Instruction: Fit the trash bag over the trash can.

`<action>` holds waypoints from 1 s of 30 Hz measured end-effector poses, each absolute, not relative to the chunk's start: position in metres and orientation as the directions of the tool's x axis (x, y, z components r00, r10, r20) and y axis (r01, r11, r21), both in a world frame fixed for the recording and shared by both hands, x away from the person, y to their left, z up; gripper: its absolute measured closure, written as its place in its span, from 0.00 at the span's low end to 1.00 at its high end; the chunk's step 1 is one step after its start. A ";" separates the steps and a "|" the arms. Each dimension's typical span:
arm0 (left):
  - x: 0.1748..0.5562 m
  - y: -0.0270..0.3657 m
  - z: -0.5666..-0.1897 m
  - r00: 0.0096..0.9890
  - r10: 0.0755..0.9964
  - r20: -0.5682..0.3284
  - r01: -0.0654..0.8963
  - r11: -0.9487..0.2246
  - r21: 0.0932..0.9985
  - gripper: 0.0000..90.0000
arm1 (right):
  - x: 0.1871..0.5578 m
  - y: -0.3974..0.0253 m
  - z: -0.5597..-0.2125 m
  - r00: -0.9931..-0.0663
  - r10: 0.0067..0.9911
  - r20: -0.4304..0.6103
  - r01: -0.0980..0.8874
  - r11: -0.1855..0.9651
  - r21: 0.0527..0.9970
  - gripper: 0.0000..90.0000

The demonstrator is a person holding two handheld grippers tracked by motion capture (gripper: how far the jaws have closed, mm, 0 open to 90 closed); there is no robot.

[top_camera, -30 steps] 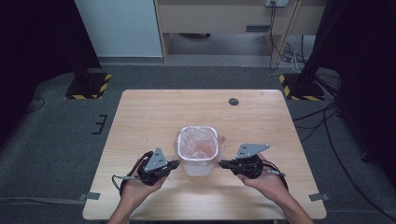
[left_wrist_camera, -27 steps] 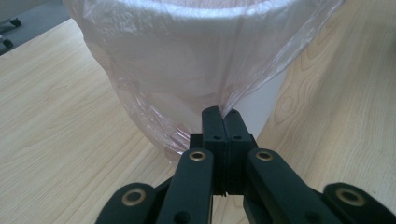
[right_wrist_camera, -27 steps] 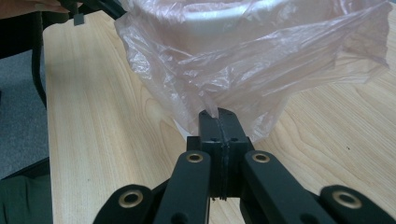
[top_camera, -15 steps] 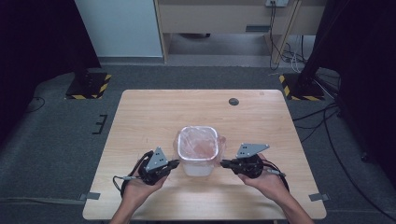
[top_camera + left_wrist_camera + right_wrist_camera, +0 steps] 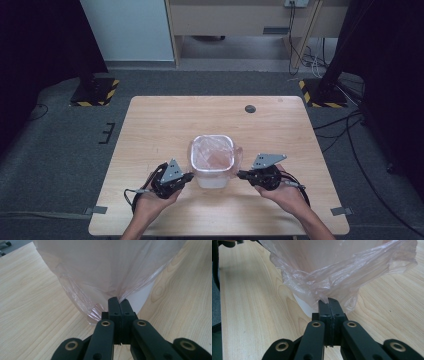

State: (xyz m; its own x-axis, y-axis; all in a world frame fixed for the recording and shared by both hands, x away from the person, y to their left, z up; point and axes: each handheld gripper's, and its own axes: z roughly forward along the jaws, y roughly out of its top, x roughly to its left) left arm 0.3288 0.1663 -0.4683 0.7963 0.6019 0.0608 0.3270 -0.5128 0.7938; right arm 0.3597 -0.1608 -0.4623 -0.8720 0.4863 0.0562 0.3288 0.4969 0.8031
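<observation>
On the near half of the table [image 5: 150,130], the white bin [image 5: 212,176] sits unmoved since a second ago; left gripper [image 5: 119,303] and right gripper [image 5: 329,304] each stay clamped on the pink bag's [image 5: 214,156] overhang, likely tugging it snug

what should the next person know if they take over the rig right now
Left hand-held gripper: shut on the pink plastic bag, at its hem on the left side of the white bin.
Right hand-held gripper: shut on the bag's hem on the opposite side.
The bin stands near the front middle of the table, bag inside, its edge folded over the rim.
Done: bag lines the bin, both sides gripped.
Left: probably pulling the hem down evenly, then letting go.
</observation>
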 end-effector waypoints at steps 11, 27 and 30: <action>0.325 0.176 -0.466 0.780 0.624 0.045 0.335 -0.477 0.813 0.75 | 0.358 -0.172 -0.454 -0.853 0.521 0.043 0.323 0.460 0.827 0.75; 0.320 0.191 -0.453 0.763 0.646 0.034 0.325 -0.428 0.843 0.72 | 0.356 -0.184 -0.421 -0.848 0.527 0.054 0.287 0.372 0.883 0.46; 0.319 0.190 -0.454 0.761 0.647 0.040 0.325 -0.434 0.840 0.73 | 0.354 -0.188 -0.423 -0.851 0.523 0.053 0.294 0.390 0.872 0.43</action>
State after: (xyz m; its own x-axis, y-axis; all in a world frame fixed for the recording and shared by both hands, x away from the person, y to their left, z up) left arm 0.3195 0.1904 -0.4535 0.7612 0.6473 0.0401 0.3250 -0.4342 0.8401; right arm 0.3545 -0.1878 -0.4234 -0.8508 0.5229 0.0527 0.2939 0.3903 0.8725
